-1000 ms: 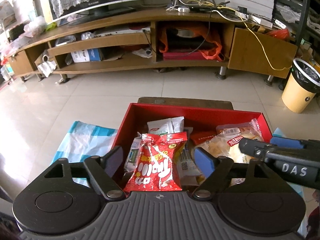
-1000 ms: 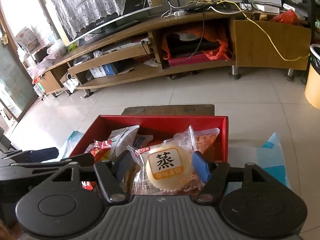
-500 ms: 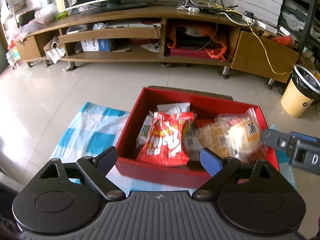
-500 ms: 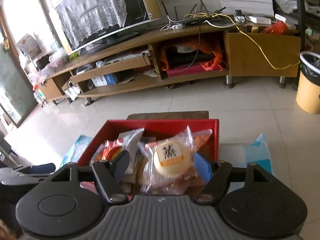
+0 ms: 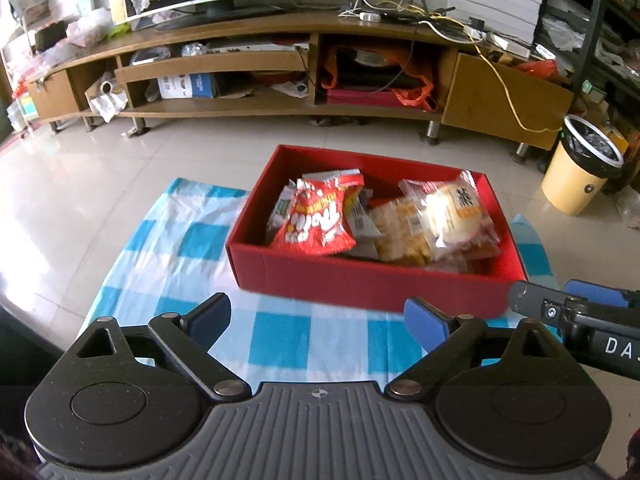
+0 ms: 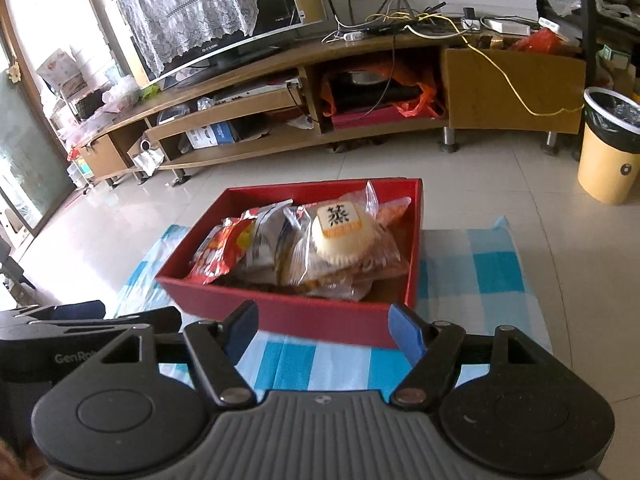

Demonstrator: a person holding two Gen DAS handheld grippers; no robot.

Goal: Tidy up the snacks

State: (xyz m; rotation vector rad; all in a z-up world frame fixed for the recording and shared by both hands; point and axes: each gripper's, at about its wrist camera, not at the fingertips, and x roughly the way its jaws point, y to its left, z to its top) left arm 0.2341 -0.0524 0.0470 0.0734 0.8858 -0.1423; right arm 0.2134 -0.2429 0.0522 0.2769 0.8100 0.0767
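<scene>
A red box [image 5: 360, 286] [image 6: 320, 316] sits on a blue and white checked cloth [image 5: 172, 264] [image 6: 480, 272]. In it lie several snack packs, among them a red chips bag [image 5: 316, 220] [image 6: 218, 250] on the left and a wrapped steamed cake [image 5: 456, 210] [image 6: 344, 232] on the right. My left gripper [image 5: 318, 318] is open and empty, hovering over the cloth in front of the box. My right gripper [image 6: 322, 330] is open and empty, also in front of the box; its side shows in the left wrist view [image 5: 576, 310].
A long wooden TV stand [image 5: 280, 64] with a TV [image 6: 208, 12] and cables runs along the back. A yellow bin [image 5: 580, 164] [image 6: 610, 148] stands at the right. Tiled floor [image 5: 80, 168] surrounds the cloth.
Both grippers have drawn back and up from over the box. The chips bag and the cake, earlier between the open fingers, now lie in the box well ahead of them.
</scene>
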